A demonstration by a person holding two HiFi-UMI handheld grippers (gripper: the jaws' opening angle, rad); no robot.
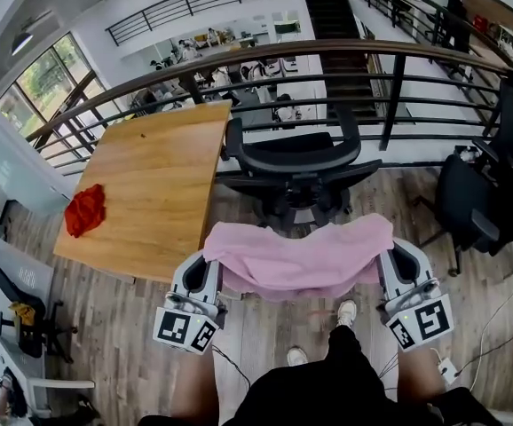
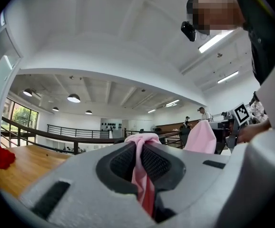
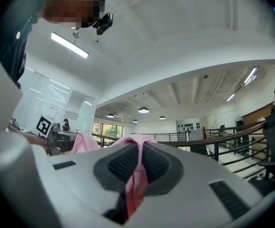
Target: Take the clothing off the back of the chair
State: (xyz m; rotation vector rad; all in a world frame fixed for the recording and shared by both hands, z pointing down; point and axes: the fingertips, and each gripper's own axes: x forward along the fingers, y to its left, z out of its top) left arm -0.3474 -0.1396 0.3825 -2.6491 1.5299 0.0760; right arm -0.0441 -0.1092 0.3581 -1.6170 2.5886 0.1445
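A pink garment hangs stretched between my two grippers, in front of the person's legs and apart from the black office chair beyond it. My left gripper is shut on the garment's left end; in the left gripper view pink cloth is pinched between the black pads. My right gripper is shut on the right end, and in the right gripper view the pink cloth runs down between its pads. The chair's back is bare.
A wooden table stands at the left with a red cloth on it. A curved railing runs behind the chair. Another black chair stands at the right. Cables and a power strip lie on the wooden floor.
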